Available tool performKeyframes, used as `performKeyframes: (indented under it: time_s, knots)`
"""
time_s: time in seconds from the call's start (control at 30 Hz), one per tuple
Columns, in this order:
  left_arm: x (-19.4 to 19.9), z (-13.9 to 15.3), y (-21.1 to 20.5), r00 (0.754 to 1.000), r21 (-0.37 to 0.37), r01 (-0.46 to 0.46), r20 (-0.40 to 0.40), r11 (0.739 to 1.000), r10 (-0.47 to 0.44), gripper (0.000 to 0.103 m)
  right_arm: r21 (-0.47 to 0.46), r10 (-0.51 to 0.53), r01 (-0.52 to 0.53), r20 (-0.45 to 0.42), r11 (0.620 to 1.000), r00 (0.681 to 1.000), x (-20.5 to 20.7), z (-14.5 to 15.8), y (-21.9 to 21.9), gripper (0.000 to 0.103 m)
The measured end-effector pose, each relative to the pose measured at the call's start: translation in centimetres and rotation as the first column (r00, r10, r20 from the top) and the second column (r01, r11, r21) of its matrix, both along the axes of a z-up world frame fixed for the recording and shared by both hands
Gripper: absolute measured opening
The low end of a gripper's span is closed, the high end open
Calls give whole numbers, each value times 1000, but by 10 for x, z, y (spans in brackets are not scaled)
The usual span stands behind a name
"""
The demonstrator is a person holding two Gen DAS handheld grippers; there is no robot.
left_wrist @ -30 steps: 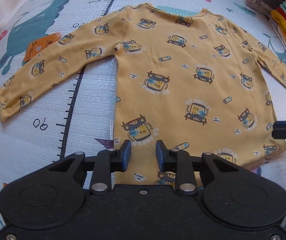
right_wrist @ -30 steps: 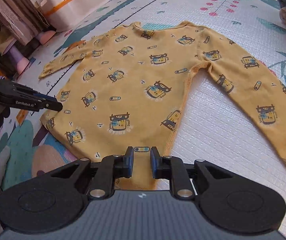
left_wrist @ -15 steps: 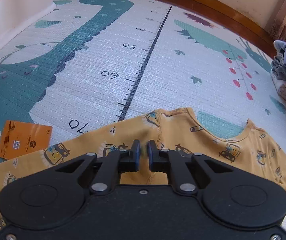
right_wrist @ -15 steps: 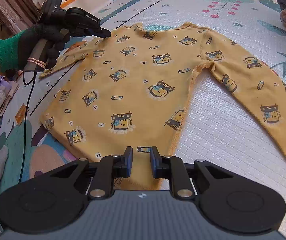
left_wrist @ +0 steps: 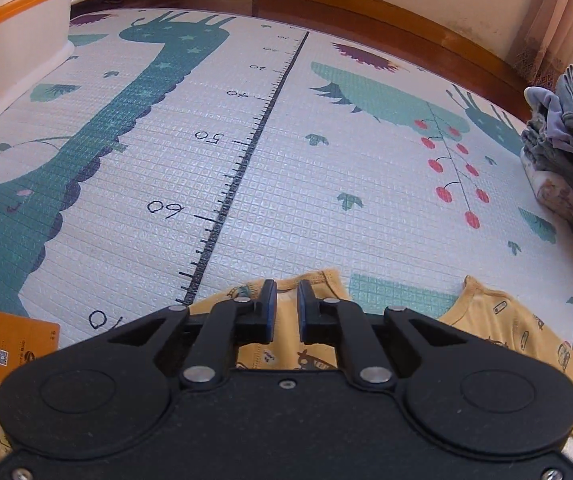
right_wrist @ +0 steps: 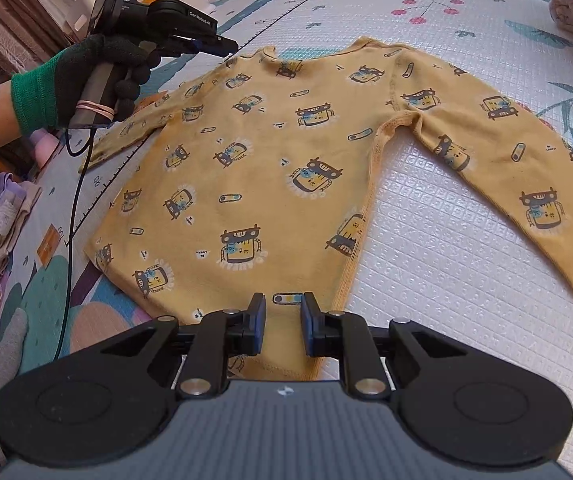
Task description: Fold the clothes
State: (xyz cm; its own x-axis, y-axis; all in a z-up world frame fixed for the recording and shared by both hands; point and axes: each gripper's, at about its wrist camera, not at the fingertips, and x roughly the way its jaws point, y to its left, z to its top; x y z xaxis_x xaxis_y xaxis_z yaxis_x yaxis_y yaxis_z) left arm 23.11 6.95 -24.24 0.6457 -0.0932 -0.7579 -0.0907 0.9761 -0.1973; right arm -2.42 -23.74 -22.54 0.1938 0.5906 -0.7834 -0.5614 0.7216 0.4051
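Right wrist view: shirt flat mid-frame; right gripper fingers apart over hem; left gripper fingers apart at collar.

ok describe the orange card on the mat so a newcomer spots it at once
Find the play mat with its black ruler line. Left of that line, near the "70" mark beside the yellow shirt, lies the orange card: small, flat, stiff, with a printed code.

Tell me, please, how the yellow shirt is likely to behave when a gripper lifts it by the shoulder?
The yellow shirt is thin knit lying flat on the play mat, so it will probably drape limply. Its spread sleeve would likely trail. It looks light, and the textured mat may drag on it slightly.
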Motion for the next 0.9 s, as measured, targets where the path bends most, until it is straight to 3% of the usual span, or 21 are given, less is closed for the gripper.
performKeyframes:
  time_s: [0.1,0.2,0.27,0.33,0.43,0.5,0.57,0.6,0.67,0.73,0.8,0.83,0.9]
  knots:
    - [-1,-1,-29,996,-18,84,-9,996,-85,7,4,-1,1,-3,1000,1000,0,0,0,21]
    - [12,-19,-59,986,41,147,-81,988,-144,7,5,0,0,3,1000,1000,-1,0,0,22]
    - [17,-23,-67,989,90,140,-64,986,-134,8,8,-3,3,3,1000,1000,-1,0,-1,22]
    - [15,-15,-60,994,34,103,-39,994,-101,8,15,-8,8,-2,1000,1000,-1,-1,-2,22]
    - [7,-8,-67,989,-19,145,-24,989,-145,8,26,-14,15,-5,1000,1000,-1,-2,-4,22]
    - [7,-14,-84,976,24,217,-41,976,-216,8,30,-15,16,-8,999,1000,0,-2,-3,22]
    - [11,-22,-98,970,119,242,-42,963,-238,11,31,-13,13,-6,999,1000,0,-2,-3,22]
    - [17,-23,-94,980,105,196,-43,975,-193,9,30,-9,9,-2,1000,1000,-1,-2,-3,22]
    - [26,-16,-88,992,9,125,-35,992,-125,9,39,-18,18,-6,999,1000,-1,-3,-4,22]
    - [27,-10,-103,982,-3,186,-26,983,-186,9,50,-28,28,-11,998,1000,-2,-3,-6,22]
    - [33,-18,-122,966,47,255,-54,966,-252,9,53,-31,32,-12,998,999,-3,-4,-6,22]
    - [37,-21,-128,963,65,267,-52,962,-264,13,53,-30,30,-11,998,999,-3,-4,-6,22]
    - [49,-20,-125,973,21,226,-52,974,-225,12,54,-28,28,-10,998,1000,-5,-4,-6,22]
